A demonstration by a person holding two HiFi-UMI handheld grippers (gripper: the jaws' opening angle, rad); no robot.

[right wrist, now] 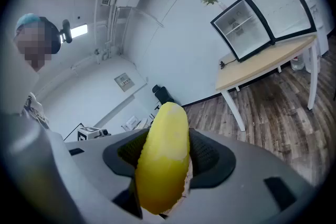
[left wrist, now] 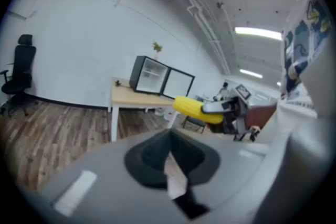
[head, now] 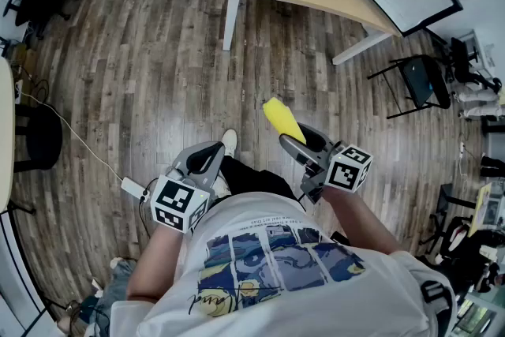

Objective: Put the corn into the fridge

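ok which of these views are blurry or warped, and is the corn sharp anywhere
Head view: sharpest, corn crisp, though the fisheye bends the floor planks. Left gripper view: soft all over, dark corners, lights glaring. Right gripper view: corn close up and slightly soft, fridge clear but tilted by the wide lens.

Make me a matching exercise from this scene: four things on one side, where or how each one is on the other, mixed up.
1 corn
2 left gripper
3 fridge
4 office chair

A on the table, door open
B on the floor
C shut, empty
D clamped in the right gripper

Pairs: 1-D, 2-C, 3-A, 4-B
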